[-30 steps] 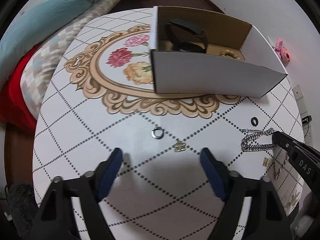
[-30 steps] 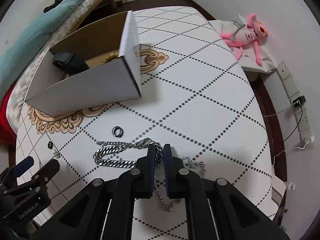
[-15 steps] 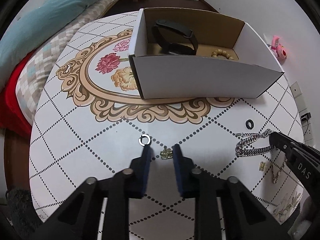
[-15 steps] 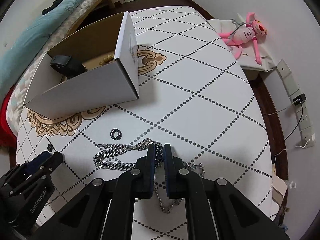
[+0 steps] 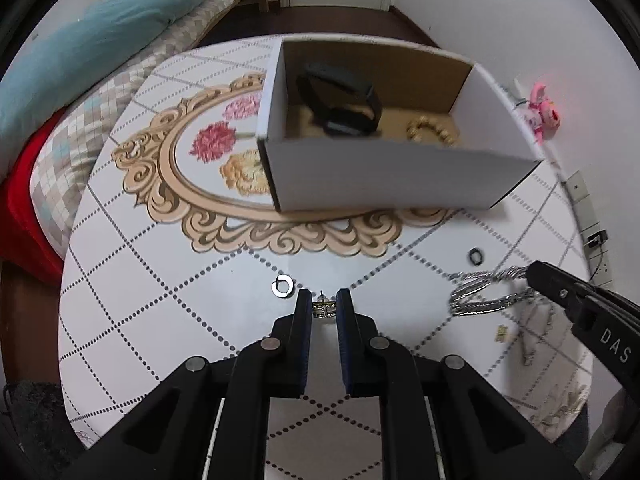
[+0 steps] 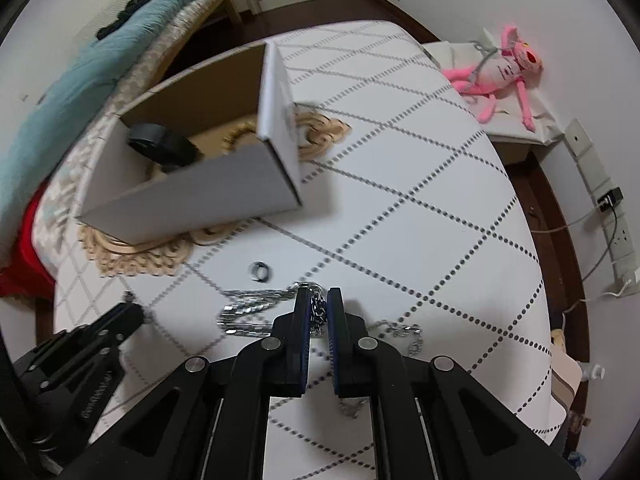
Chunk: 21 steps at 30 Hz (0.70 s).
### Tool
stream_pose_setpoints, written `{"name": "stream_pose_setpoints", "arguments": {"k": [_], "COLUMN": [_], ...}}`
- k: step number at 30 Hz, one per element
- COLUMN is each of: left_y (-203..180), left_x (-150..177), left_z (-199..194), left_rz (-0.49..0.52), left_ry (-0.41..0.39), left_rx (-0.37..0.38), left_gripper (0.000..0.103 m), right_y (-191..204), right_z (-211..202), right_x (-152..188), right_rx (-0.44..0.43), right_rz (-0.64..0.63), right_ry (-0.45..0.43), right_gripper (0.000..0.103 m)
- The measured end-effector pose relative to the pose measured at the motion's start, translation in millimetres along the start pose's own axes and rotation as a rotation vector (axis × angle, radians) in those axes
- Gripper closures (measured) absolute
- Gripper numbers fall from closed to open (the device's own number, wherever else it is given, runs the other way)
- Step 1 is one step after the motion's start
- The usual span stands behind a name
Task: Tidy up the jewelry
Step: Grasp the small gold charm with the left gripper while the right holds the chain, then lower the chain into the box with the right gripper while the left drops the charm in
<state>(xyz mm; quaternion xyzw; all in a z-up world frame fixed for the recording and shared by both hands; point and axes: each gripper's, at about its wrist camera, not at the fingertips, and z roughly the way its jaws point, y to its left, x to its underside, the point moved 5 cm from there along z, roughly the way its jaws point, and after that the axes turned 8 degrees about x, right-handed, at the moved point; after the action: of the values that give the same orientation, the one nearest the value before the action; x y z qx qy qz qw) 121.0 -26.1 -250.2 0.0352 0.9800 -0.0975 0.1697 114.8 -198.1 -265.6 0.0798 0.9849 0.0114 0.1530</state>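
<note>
My left gripper (image 5: 324, 304) is shut on a small gold ring (image 5: 323, 309) low over the table. A silver ring (image 5: 281, 285) lies just left of it. My right gripper (image 6: 319, 307) is shut on a thick silver chain (image 6: 256, 300), which also shows in the left wrist view (image 5: 486, 294). A black ring (image 6: 260, 271) lies beyond the chain. The open white box (image 5: 392, 172) holds a black wristband (image 5: 340, 100) and a gold bead bracelet (image 5: 432, 132).
A thin chain (image 6: 404, 332) and a small gold piece (image 5: 500, 333) lie near the table's right edge (image 6: 540, 280). A bed with a teal blanket (image 5: 80, 48) stands to the left. A pink plush toy (image 6: 500, 68) lies off the table to the right.
My left gripper has shut from wide open onto the gold ring. My right gripper stays shut on the chain, and the chain has bunched and shifted. Both views have drawn nearer the box.
</note>
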Motion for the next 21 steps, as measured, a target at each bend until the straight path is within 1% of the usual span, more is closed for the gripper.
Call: {"name": "stream_pose_setpoints", "arguments": {"k": [4,7,8,12,17,21], "left_y": [-8.1,-13.1,-14.4,-14.7,-12.4,-7.2], "left_x": [-13.4,-29.9,-38.3,-66.6,-98.5,-114.1], "left_z": [-24.5,-45.5,-53.8,-73.0,-74.4,-57.0], "left_rz": [0.009,0.011,0.008,0.011,0.018,0.019], "left_ry": [-0.042,-0.077,-0.087,-0.117,-0.122,-0.087], "left_rx": [0.033,0.063,0.082,0.117,0.129,0.117], "left_gripper": [0.093,0.094,0.093,0.093,0.093,0.093], "right_y": [9.4,17.8,20.3,26.3,34.5,42.6], "right_z": [-20.1,-39.5,-48.2,-82.1,-117.5,-119.4], "right_x": [-6.4,-15.2,-19.0,-41.0,-82.3,-118.8], "right_rx": [-0.062,-0.105,-0.119,-0.182,-0.237,-0.220], "right_rz": [-0.021,-0.044,-0.053,-0.077,-0.105,-0.141], "right_ry": [-0.021,-0.044,-0.055,-0.097,-0.157,-0.183], "right_gripper": [0.095,0.095,0.095,0.095,0.095,0.095]}}
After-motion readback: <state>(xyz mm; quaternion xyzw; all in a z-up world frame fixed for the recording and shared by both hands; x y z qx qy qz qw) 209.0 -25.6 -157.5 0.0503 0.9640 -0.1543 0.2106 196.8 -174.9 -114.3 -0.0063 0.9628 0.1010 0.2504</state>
